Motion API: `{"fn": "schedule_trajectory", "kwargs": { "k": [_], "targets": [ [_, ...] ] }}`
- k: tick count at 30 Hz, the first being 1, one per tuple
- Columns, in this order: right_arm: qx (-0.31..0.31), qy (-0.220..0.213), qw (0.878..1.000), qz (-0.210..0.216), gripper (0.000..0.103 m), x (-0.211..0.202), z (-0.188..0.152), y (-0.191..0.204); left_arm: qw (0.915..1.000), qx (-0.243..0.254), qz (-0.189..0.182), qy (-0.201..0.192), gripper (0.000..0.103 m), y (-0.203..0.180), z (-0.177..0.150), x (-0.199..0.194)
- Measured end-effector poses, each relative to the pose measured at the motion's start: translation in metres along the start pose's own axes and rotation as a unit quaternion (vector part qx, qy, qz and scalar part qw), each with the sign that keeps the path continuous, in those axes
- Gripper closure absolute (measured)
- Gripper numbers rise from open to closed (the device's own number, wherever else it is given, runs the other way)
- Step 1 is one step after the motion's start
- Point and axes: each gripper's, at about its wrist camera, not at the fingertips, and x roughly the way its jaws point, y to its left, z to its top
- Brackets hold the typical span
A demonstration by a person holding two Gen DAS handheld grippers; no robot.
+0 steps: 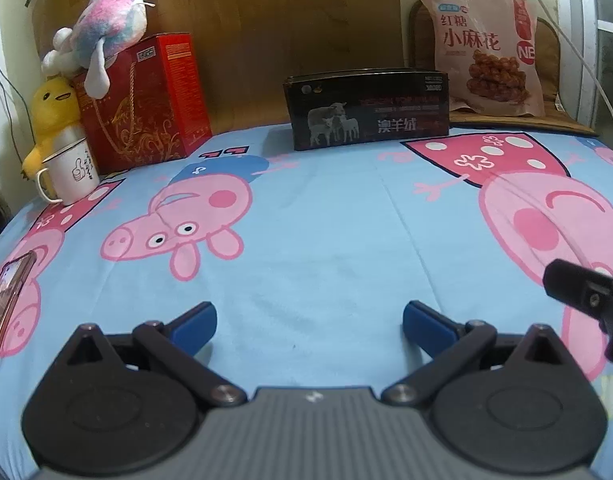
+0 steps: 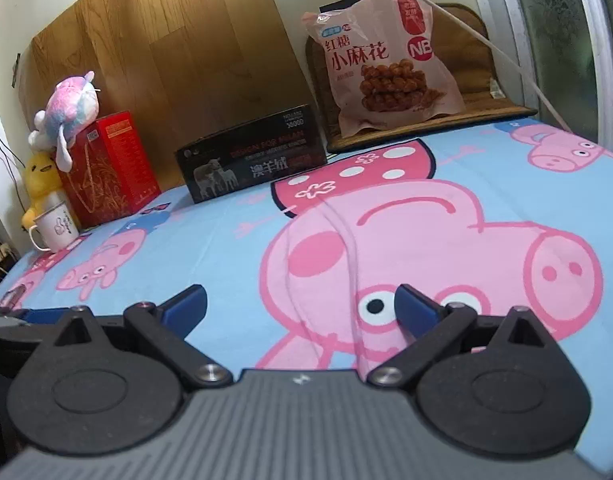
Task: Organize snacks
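- Since the snack bag (image 2: 386, 64) stands at the far end of the bed, leaning back on a brown mat (image 2: 482, 92) against the wall, it lies well ahead of both sets of fingers, with nothing touching it.
- From the right gripper (image 2: 300, 308) the bag sits ahead and slightly right of the gap between the fingers; from the left gripper (image 1: 309, 326) the same bag (image 1: 486, 48) is far off to the right of the fingers.
- By that bearing I judge the right hand's tool the better placed to reach it, going almost straight forward.
- The bag's long axis runs upright, its printed face turned toward the fingers, so a grasp would likely meet an edge or the top seam, not the broad face.
- A black box (image 2: 252, 158) stands just left of the bag, ahead and left of the right fingers, straight ahead of the left ones; it looks like the likely container, though its inside is hidden.
- Both pairs of blue fingers are spread wide and hold nothing, poised low over the cartoon-print bedsheet (image 1: 326, 232).
- Farther left stand a red box (image 1: 146, 100), plush toys and a white mug (image 1: 72, 172), well apart from the bag.
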Motion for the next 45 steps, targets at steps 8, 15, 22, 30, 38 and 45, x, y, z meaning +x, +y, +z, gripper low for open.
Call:
{"fn": "schedule_trajectory", "kwargs": {
  "k": [8, 15, 22, 30, 38, 45],
  "targets": [
    [0.013, -0.003, 1.0, -0.015, 0.001, -0.007, 0.002, -0.008, 1.0, 0.005, 0.0, 0.006, 0.0, -0.011, 0.004, 0.0],
    [0.022, 0.002, 1.0, -0.004, 0.0, -0.008, 0.001, -0.01, 0.9999, 0.013, 0.002, 0.004, 0.0, -0.015, 0.002, -0.003],
    [0.017, 0.012, 1.0, 0.01, 0.0, -0.004, 0.003, -0.007, 0.9999, 0.011, 0.004, 0.007, 0.0, -0.012, 0.002, -0.003],
    [0.01, 0.024, 0.999, 0.035, 0.0, 0.005, 0.005, 0.002, 0.9995, -0.001, 0.031, 0.01, 0.0, 0.001, 0.003, -0.001],
    [0.002, 0.025, 0.999, 0.039, 0.0, 0.007, 0.005, 0.003, 0.9994, -0.006, 0.033, 0.008, 0.0, 0.002, 0.003, 0.003],
    [0.006, 0.018, 0.999, 0.042, 0.0, 0.008, 0.004, 0.002, 0.9994, -0.007, 0.033, 0.008, 0.0, 0.001, 0.003, 0.004]
  ]
}}
